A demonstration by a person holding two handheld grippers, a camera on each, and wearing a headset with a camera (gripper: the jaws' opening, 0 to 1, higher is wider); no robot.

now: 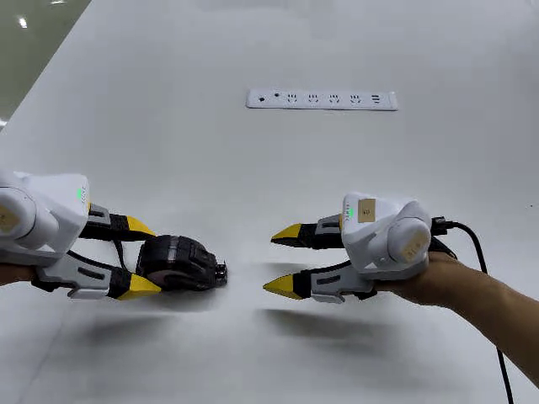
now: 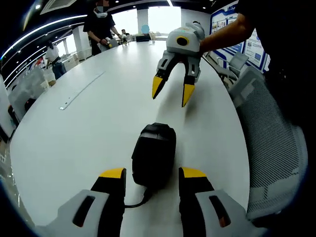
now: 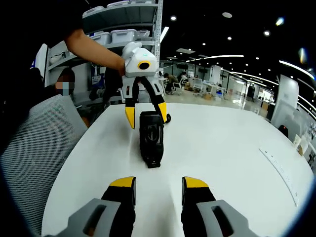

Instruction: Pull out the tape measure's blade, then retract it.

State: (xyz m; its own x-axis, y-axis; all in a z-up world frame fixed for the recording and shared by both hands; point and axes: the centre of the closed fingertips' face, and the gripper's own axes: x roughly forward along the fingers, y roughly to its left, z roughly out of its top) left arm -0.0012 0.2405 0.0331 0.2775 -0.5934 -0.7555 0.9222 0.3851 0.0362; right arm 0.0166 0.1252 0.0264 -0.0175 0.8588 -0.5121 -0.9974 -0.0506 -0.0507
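Tape measure (image 1: pixel 178 263) between parted jaws of left gripper (image 1: pixel 150 257), right gripper (image 1: pixel 269 263) jaws parted, open table (image 1: pixel 253 168) between

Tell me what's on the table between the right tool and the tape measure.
Nothing: bare white table separates the right tool from the tape measure, as the head view and right gripper view show.

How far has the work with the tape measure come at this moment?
Nothing looks done: no blade shows outside the tape measure. In hand: the left gripper has its jaws on both sides of the case, though a firm clamp is unclear, and the open right gripper faces its hook end, apart from it. Left: pulling the blade out and retracting it.
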